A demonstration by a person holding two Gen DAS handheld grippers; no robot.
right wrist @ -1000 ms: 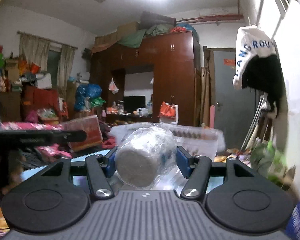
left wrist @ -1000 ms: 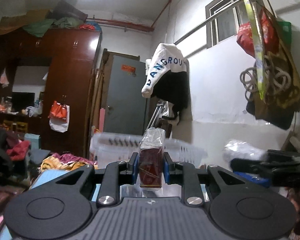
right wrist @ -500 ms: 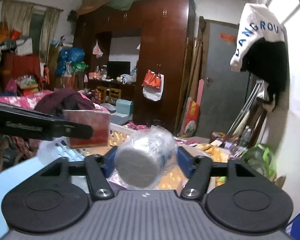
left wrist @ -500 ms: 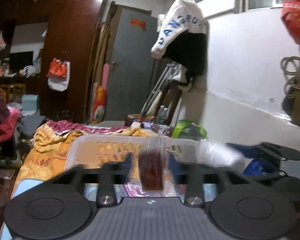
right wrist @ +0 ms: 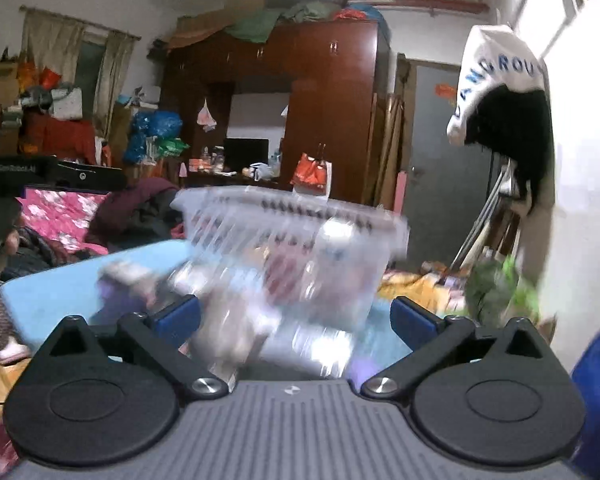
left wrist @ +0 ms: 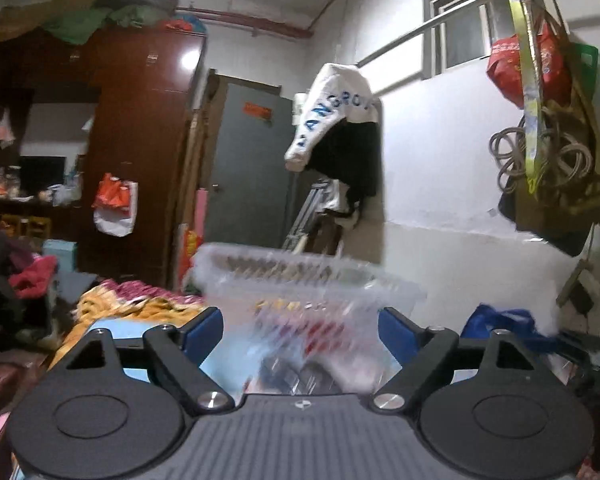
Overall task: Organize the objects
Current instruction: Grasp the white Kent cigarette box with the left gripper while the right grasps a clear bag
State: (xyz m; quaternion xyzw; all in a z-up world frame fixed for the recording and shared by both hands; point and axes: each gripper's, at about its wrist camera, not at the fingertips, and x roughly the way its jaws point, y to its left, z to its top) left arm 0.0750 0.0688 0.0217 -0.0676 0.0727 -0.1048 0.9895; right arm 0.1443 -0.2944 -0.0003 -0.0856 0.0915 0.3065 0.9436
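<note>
A clear plastic basket point(left wrist: 300, 276) stands on a light blue table point(left wrist: 132, 330), blurred by motion, with red and wrapped items showing through its wall. My left gripper point(left wrist: 300, 326) is open and empty just in front of it. In the right wrist view the same basket point(right wrist: 288, 236) stands ahead, and my right gripper point(right wrist: 296, 314) is open with nothing between its fingers. Blurred wrapped packets point(right wrist: 260, 332) lie on the table point(right wrist: 60, 280) just beyond its fingers. The left gripper's body point(right wrist: 52, 174) shows at the left edge.
A white wall point(left wrist: 440, 200) runs along the right with hanging clothes point(left wrist: 336, 128) and bags point(left wrist: 548, 148). A dark wardrobe point(right wrist: 300, 112) and grey door point(left wrist: 248, 168) stand behind. Piled bedding point(right wrist: 64, 216) lies left of the table. A blue bag point(left wrist: 504, 324) sits by the wall.
Both grippers have opened. The dark red packet has left the left gripper and the wrapped roll has left the right one. Both cameras tilted down, then back up.
</note>
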